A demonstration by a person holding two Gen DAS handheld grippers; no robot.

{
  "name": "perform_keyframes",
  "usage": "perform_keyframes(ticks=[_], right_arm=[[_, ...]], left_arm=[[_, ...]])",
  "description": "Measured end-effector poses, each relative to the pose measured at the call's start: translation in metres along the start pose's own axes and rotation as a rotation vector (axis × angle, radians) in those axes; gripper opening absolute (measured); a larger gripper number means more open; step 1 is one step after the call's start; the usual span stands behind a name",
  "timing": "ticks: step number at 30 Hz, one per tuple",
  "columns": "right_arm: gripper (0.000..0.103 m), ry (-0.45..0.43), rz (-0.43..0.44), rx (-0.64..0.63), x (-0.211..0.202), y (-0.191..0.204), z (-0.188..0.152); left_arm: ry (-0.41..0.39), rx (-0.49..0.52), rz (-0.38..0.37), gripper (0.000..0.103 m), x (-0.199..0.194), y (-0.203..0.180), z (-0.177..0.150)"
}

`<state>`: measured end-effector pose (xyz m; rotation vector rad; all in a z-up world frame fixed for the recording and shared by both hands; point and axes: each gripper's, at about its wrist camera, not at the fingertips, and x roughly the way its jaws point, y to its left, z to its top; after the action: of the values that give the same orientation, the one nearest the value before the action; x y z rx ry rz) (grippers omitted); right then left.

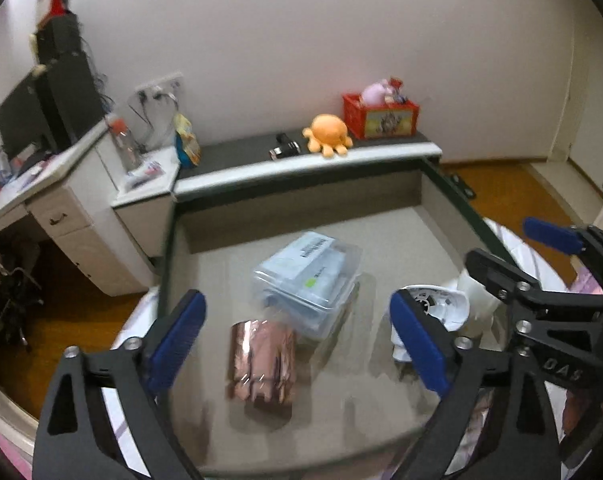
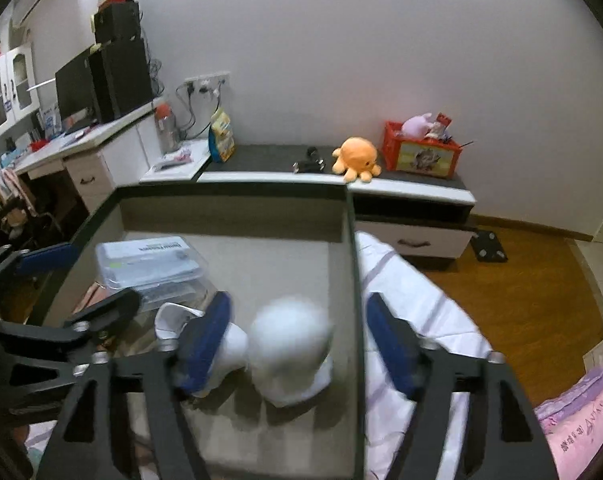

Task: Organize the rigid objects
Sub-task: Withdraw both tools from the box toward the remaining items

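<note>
Inside the dark-rimmed tray point(image 1: 453, 196): clear plastic box point(image 1: 307, 276), shiny copper pack point(image 1: 261, 360), smooth white domes point(image 2: 289, 356). Both hand-held grippers, left point(image 1: 297, 344) and right point(image 2: 299, 344), spread, empty.

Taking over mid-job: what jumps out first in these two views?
A grey tray on the bed holds a clear plastic box, with a shiny copper-coloured packet in front of it and white objects on its right side. Both grippers, left and right, hover open above them.

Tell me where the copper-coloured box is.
In the left wrist view, the copper-coloured box lies inside the tray, touching the clear plastic box behind it.
</note>
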<state>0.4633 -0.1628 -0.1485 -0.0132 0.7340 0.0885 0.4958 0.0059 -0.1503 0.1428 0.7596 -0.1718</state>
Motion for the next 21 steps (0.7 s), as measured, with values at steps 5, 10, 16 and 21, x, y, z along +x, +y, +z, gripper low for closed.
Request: perform_keyframes(ticks=[5, 10, 16, 21], right_arm=[[0.084, -0.052, 0.028, -0.015, -0.044, 0.008, -0.006], [0.085, -0.145, 0.075, -0.01, -0.112, 0.023, -0.028], [0.086, -0.259, 0.073, -0.015, -0.189, 0.036, -0.067], [0.088, -0.356, 0.041, 0.0, -0.243, 0.04, -0.106]], left_arm=[[-0.096, -0.012, 0.032, 0.101, -0.059, 0.002, -0.016], [-0.244, -0.043, 0.044, 0.103, -0.136, 0.004, -0.044], [-0.378, -0.03, 0.076, 0.103, -0.219, -0.008, -0.093], [-0.471, -0.031, 0.117, 0.103, -0.268, -0.025, -0.138]])
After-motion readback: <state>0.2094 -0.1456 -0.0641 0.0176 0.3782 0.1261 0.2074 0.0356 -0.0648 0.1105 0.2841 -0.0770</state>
